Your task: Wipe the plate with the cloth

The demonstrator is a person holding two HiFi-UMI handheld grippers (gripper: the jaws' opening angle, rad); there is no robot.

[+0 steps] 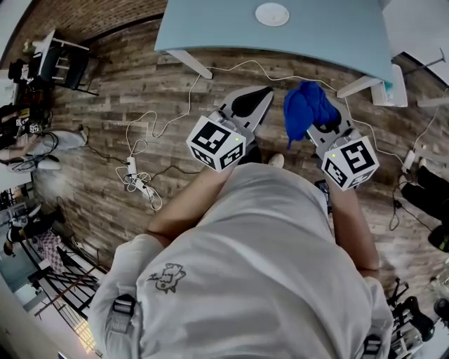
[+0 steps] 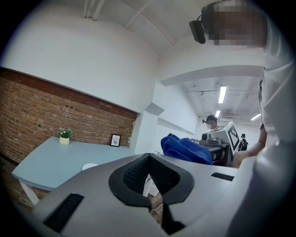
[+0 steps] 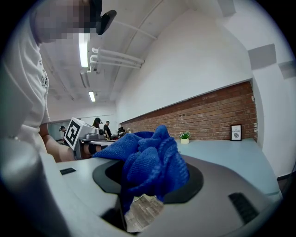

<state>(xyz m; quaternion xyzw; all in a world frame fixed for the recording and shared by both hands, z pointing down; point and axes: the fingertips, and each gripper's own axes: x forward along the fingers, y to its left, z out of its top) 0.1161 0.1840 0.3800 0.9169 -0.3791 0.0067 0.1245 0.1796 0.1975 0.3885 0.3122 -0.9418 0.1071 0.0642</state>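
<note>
A small white plate (image 1: 272,14) lies on the light-blue table (image 1: 330,35) ahead of me; it also shows as a pale disc (image 2: 89,165) in the left gripper view. My right gripper (image 1: 317,116) is shut on a bunched blue cloth (image 1: 306,106), which fills its jaws (image 3: 150,164) in the right gripper view. My left gripper (image 1: 259,95) is shut with nothing in it, its dark pads (image 2: 138,176) meeting. Both grippers hang side by side over the floor, short of the table's near edge. The cloth (image 2: 186,149) shows to the right in the left gripper view.
White cables and a power strip (image 1: 138,182) trail over the wooden plank floor. On the table's far side stand a small potted plant (image 2: 64,134) and a picture frame (image 2: 115,140) against a brick wall. Chairs and gear (image 1: 59,63) crowd the left.
</note>
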